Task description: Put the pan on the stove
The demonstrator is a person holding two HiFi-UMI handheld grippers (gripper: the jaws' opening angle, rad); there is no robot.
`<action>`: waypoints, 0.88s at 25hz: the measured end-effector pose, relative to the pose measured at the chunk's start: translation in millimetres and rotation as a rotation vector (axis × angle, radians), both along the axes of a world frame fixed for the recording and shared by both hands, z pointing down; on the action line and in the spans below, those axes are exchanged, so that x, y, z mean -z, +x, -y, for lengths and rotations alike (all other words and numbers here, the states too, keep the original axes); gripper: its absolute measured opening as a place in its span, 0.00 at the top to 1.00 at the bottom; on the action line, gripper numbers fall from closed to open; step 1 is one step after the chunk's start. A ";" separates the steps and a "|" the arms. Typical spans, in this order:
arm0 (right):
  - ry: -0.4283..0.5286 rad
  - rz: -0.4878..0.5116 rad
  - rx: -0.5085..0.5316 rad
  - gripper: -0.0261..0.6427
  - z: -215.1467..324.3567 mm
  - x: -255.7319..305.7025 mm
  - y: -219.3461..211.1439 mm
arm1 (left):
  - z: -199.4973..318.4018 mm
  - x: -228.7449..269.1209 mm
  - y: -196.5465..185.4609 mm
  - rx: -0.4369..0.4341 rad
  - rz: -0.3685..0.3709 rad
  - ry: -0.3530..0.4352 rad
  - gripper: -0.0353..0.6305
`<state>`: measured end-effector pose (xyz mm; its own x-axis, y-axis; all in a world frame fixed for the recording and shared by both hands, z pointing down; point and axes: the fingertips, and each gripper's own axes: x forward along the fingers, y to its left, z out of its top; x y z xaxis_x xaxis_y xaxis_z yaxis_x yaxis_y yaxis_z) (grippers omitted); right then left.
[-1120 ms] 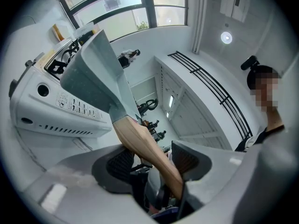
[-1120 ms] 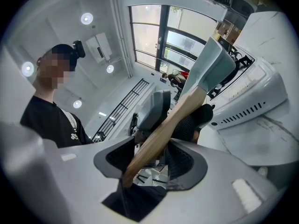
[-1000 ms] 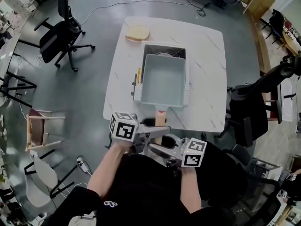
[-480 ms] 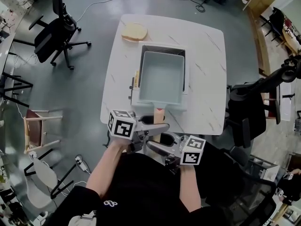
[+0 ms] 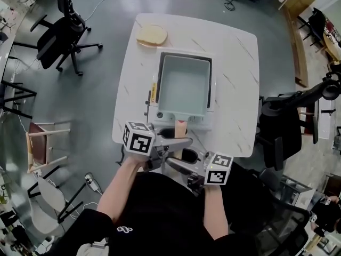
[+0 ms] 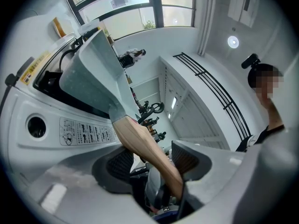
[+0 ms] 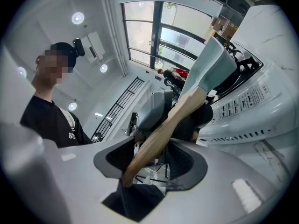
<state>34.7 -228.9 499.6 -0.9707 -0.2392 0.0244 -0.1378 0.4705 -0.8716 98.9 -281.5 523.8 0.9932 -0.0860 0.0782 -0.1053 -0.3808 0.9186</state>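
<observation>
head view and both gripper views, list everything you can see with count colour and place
pan: one, pale blue-grey with a wooden handle, over the stove, handle towards the person
portable stove: one, white, middle of the table
table: one, white marbled top, centre of the head view
bread slice: one, tan, far left corner of the table
office chairs: two near the table, black, one far left, one right
wooden chair: one, light wood, floor at left
left gripper: one, grey, closed on the pan's handle
right gripper: one, grey, closed on the same handle from the other side
</observation>
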 end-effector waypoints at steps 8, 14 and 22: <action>-0.016 -0.003 0.005 0.64 18.4 -7.6 0.2 | 18.6 -8.0 -0.1 0.008 0.002 -0.017 0.56; -0.021 -0.002 0.007 0.64 31.9 -11.4 -0.1 | 31.4 -12.9 -0.3 0.004 0.007 -0.022 0.56; -0.029 -0.002 0.001 0.64 44.1 -16.2 1.7 | 43.0 -18.1 1.7 -0.001 0.007 -0.033 0.56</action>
